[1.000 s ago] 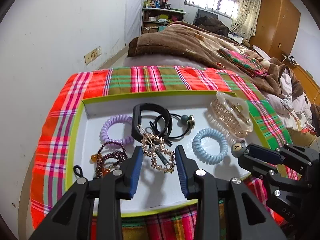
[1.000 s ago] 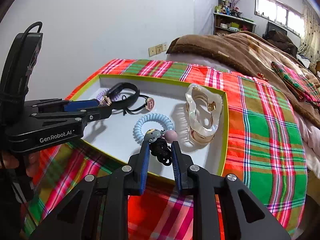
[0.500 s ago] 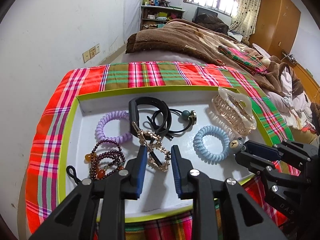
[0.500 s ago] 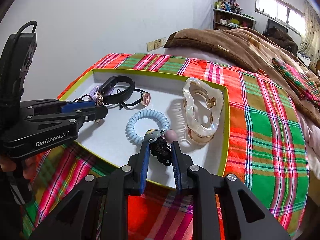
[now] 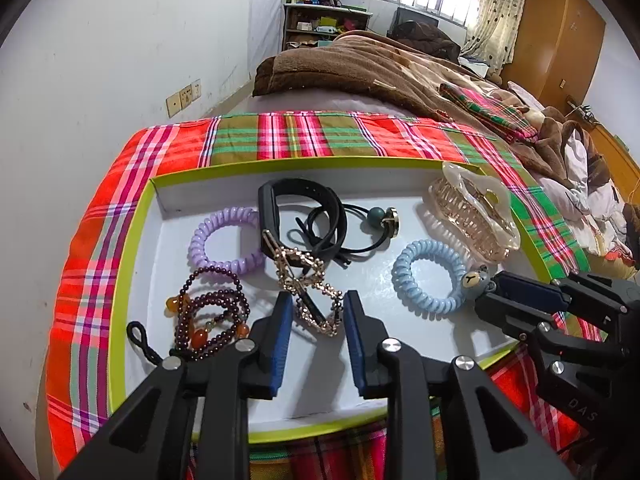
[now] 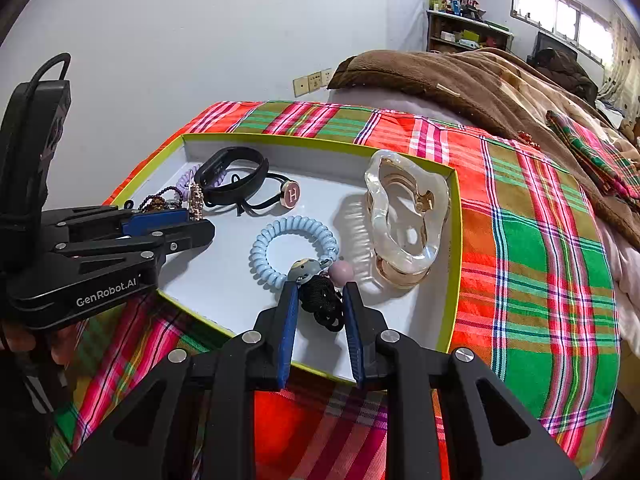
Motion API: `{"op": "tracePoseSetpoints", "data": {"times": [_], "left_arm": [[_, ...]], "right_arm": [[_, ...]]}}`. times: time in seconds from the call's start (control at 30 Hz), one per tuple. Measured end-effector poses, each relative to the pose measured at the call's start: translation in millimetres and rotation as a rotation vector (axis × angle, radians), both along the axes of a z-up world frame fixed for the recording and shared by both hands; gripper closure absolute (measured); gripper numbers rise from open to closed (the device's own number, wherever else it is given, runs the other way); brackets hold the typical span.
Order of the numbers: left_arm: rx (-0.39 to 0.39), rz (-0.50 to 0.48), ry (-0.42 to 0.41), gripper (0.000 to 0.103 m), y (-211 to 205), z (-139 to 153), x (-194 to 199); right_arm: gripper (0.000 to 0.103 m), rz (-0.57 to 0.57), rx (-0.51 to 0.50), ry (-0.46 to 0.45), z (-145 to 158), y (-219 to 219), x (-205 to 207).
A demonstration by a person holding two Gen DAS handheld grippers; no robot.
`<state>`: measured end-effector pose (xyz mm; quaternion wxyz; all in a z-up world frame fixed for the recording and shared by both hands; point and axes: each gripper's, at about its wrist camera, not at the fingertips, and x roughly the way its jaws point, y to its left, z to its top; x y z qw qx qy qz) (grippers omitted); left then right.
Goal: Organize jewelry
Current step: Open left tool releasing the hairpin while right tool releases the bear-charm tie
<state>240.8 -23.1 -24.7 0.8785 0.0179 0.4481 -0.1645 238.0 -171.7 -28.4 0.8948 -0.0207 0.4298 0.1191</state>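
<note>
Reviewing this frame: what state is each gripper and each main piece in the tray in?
Left gripper: open, straddling the gold rhinestone hair clip.
Right gripper: shut on black bear-charm hair tie.
Translucent claw clip: closed, lying in the green-rimmed tray.

Lime-rimmed white tray (image 5: pixel 132 240), red-green plaid cloth (image 5: pixel 296 136), lilac coil tie (image 5: pixel 226 242) — pale-blue coil tie (image 5: pixel 430 276), black band (image 5: pixel 304 204).
</note>
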Motion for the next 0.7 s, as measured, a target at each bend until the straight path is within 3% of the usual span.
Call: {"op": "tracePoseSetpoints", "data": {"times": [0.33, 0.47, 0.7], "left_arm": [[0.001, 0.012, -0.001, 0.064, 4.0, 1.6, -1.6], [-0.008, 0.018, -0.007, 0.060, 5.4, 4.7, -4.2], [-0.004, 0.021, -0.014, 0.056, 5.4, 9.9, -10.2]], "right_arm": [[0.078, -0.010, -0.002, 0.000, 0.1, -0.5, -0.2], [0.065, -0.015, 0.011, -0.008, 1.5, -2.3, -2.6], [0.064, -0.022, 0.023, -0.018, 4.9, -3.2, -7.9]]}}
